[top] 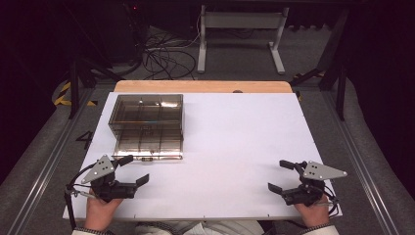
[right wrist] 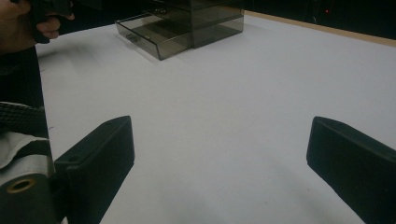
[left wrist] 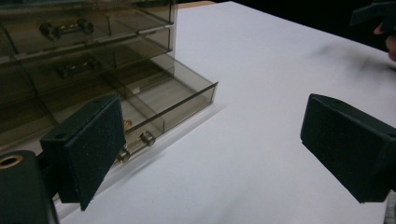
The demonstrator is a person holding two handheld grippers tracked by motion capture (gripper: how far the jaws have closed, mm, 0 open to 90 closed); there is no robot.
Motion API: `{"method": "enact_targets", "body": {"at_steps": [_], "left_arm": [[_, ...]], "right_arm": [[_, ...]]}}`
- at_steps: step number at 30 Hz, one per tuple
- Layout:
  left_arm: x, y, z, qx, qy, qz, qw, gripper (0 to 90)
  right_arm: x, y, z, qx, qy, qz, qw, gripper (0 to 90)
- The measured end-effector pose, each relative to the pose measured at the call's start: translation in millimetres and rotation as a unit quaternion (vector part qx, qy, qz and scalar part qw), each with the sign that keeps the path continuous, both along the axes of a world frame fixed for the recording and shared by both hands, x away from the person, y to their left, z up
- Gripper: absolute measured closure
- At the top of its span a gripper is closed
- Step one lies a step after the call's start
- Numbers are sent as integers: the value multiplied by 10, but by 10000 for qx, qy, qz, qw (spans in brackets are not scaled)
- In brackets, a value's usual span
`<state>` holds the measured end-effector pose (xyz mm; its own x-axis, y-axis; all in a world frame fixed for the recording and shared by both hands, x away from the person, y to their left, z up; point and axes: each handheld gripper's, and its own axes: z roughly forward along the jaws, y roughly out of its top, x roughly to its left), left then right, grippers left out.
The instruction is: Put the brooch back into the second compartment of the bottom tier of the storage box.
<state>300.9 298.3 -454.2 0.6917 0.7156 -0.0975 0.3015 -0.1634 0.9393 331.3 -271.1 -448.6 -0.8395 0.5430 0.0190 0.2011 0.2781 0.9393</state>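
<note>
We saw a smoky, see-through plastic drawer box [top: 147, 115] standing at the far left of a bench [top: 235, 147] covered with a smooth white sheet. The box was square-cornered, with stacked drawers, each carrying a small metal bar handle. Its bottom drawer [top: 149, 146] stood pulled out toward the person, showing thin dividers inside.

The left hand-held gripper [top: 133, 170], black with a grey three-cornered plate on top, lay low over the bench just beside the open drawer's front. Its jaws were spread wide and released, with nothing between them. In the left gripper view, the flat, rough-textured black pads [left wrist: 93, 149] framed the drawer's handle [left wrist: 136, 145], close to it but not touching.

The right hand-held gripper [top: 281, 175] rested at the near right edge, well apart from the box. Its blocky jaws also stood wide and empty over bare white sheet.
</note>
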Motion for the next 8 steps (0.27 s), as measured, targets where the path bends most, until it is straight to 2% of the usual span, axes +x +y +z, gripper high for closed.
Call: {"method": "enact_targets", "body": {"at_steps": [4,6,8], "left_arm": [[-7,-10,-75,115,78,12,9999,74],[-10,-15,-87,238,13,54,9997,71],[-19,-15,-80,225,-46,71,9997,65]], "right_arm": [[2,-2,-3,-9,-4,-2,10000,83],[5,-3,-4,-18,3,-1,10000,83],[7,-4,-4,-19,-2,1,10000,83]]}}
